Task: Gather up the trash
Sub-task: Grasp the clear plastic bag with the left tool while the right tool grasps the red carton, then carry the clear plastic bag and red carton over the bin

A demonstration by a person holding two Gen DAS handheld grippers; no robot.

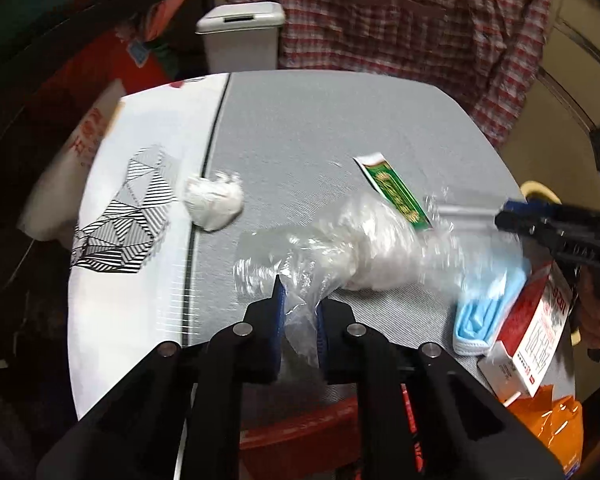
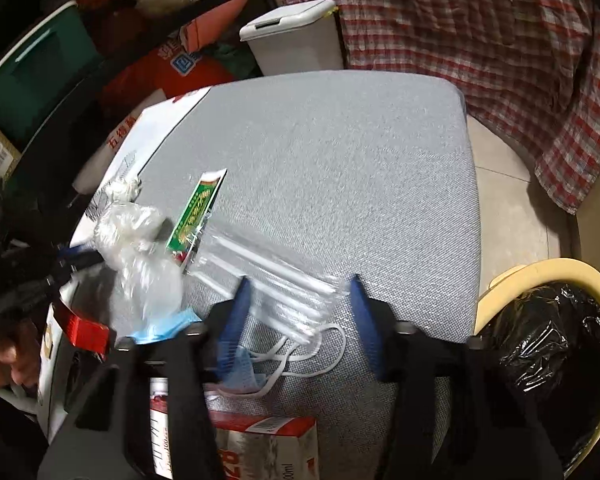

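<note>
Covering most of both views is a grey woven cushion top [image 2: 340, 152] with rounded corners, a white sheet printed with black striped triangles [image 1: 140, 208] laid along its left edge. Behind its far edge stand a white lidded bin [image 1: 240, 36] and a hanging red-and-white checked shirt [image 2: 480, 40]; off its near right corner sits a cream bin lined with black plastic [image 2: 548, 344]. A crumpled clear plastic bag [image 1: 340, 248] lies near the near edge, its long axis running left to right in the left wrist view. The left gripper [image 1: 300, 308] is pinching the bag's left end. The right gripper [image 2: 300, 316] stands spread either side of a clear sleeve of white straws [image 2: 276, 272], pads apart from it.
</note>
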